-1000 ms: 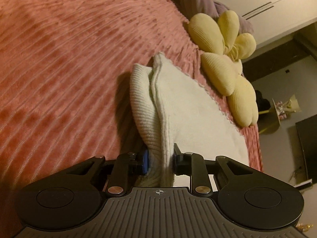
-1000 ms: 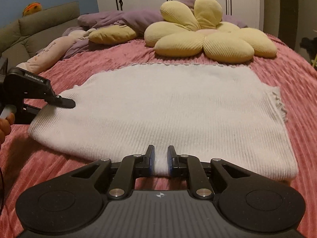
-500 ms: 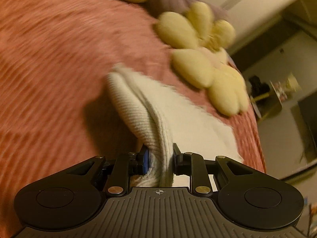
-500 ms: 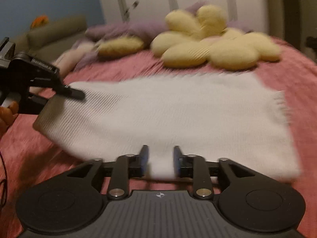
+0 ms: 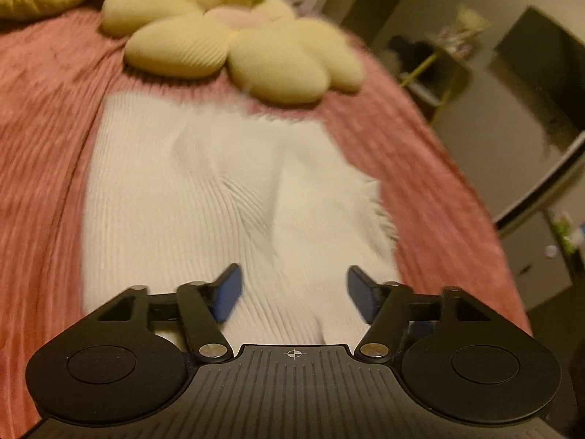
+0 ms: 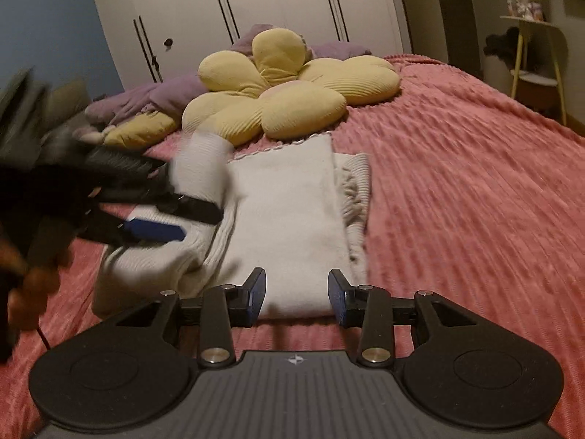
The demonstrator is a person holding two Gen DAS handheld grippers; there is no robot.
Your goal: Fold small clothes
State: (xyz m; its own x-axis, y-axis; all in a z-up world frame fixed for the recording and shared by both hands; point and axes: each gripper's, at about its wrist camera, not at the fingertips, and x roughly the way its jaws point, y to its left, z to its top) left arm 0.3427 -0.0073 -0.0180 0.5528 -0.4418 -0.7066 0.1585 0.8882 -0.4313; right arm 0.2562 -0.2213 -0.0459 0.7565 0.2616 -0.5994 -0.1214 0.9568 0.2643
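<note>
1. Where a second ago the left gripper (image 5: 292,285) pinched the white knit garment (image 6: 289,226), its jaws are now opening wide; the knit lies between them, unpressed.
2. Right gripper (image 6: 296,294): jaws parted at moderate width, no longer nipping the near hem.
3. Garment location: on the pink bed cover (image 6: 457,183), before the flower cushion (image 6: 289,84), now folded narrower.
4. Judgement: this fold is placed; another likely follows.

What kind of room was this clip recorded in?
Most likely a bedroom. A white knit garment lies on a bed with a pink ribbed bedspread, a yellow flower-shaped cushion sits near the far end, and tall white wardrobe doors stand behind it.
</note>
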